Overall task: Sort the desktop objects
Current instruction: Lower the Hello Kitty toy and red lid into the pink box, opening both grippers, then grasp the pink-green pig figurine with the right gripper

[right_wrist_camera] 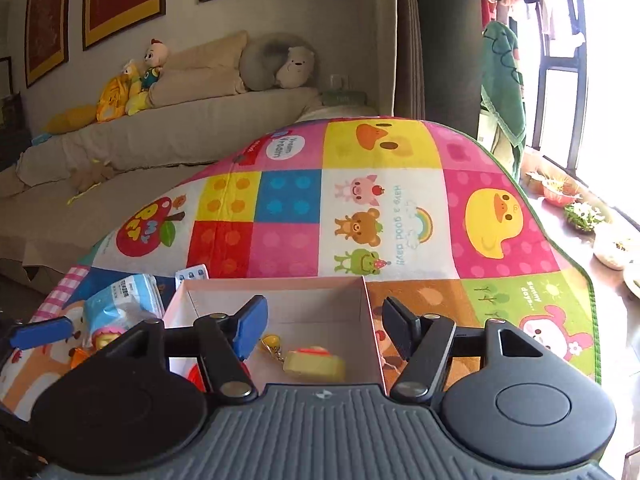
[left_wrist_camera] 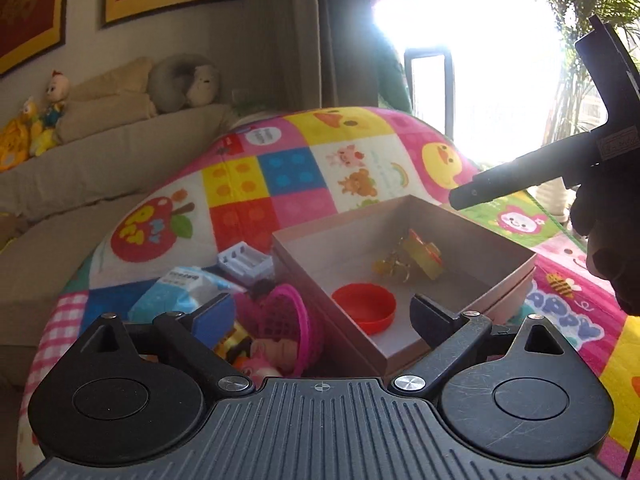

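Hovering over the near edge of a brightly patterned mat (right_wrist_camera: 400,208), the left gripper (left_wrist_camera: 324,312) is holding its jaws wide apart with nothing between them; its blue-padded finger (left_wrist_camera: 216,316) is standing over a heap of toys, and its dark finger (left_wrist_camera: 432,316) is overlapping the near side of the open cardboard box (left_wrist_camera: 472,236). Seen from the right wrist, the right gripper (right_wrist_camera: 320,328) is also standing open and empty, its jaws moderately spread above the same box (right_wrist_camera: 280,292), with the blue finger (right_wrist_camera: 252,324) over the box's left part and the dark finger (right_wrist_camera: 400,328) just outside its right wall.

Lying inside the box are a red shallow cap (left_wrist_camera: 364,308) near the front corner and, further in, a yellow toy with a keyring (left_wrist_camera: 420,260); in the right wrist view that yellow toy (right_wrist_camera: 316,364) is showing blurred on the box floor.

Sitting just left of the box are a pink mesh basket (left_wrist_camera: 292,320), small figures beside it, a blue-and-white packet (left_wrist_camera: 184,284) and a pale grey plastic crate (left_wrist_camera: 244,264).

Reaching into the left wrist view from the right are a dark handle and a gloved hand (left_wrist_camera: 608,240), above the box's far corner.

Standing beyond the mat are a beige sofa (right_wrist_camera: 180,136) carrying plush toys (right_wrist_camera: 132,88) and a bright window (left_wrist_camera: 472,40).
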`<act>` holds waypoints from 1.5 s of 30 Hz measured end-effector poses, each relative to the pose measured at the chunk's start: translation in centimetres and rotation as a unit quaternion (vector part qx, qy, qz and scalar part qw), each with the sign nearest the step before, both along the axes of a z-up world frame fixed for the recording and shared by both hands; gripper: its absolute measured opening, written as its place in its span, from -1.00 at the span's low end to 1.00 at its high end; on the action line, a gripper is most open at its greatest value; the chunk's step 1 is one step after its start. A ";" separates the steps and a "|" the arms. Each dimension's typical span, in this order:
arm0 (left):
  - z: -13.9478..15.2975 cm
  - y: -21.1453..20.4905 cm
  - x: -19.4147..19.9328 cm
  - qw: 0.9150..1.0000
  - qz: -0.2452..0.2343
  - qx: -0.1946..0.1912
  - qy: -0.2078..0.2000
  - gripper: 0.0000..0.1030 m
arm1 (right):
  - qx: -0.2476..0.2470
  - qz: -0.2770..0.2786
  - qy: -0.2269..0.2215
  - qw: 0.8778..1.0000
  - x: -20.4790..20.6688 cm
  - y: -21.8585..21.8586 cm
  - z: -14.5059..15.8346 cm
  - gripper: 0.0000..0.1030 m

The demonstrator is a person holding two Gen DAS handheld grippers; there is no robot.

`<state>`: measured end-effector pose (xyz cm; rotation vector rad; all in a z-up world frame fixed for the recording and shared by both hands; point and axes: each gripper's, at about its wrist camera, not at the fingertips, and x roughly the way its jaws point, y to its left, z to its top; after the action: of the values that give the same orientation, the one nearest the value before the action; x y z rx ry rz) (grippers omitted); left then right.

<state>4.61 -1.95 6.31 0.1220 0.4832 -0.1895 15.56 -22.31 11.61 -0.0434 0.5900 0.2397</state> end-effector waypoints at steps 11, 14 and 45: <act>-3.9 5.5 -1.4 0.994 0.092 -0.018 0.065 0.90 | 0.023 -0.025 0.073 0.997 -2.4 -1.8 -5.6 0.38; -4.0 5.7 -0.9 0.993 0.094 -0.018 0.064 0.90 | 0.033 -0.001 0.074 0.997 -3.4 -1.0 -5.2 0.52; -3.7 8.0 -7.0 0.992 0.074 -0.036 0.097 0.70 | -0.041 0.198 0.002 0.979 -13.9 10.1 -3.5 0.52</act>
<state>-2.40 6.07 2.60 -0.0039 0.6755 -0.0739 1.66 -12.22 8.15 -0.2405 0.5911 0.6016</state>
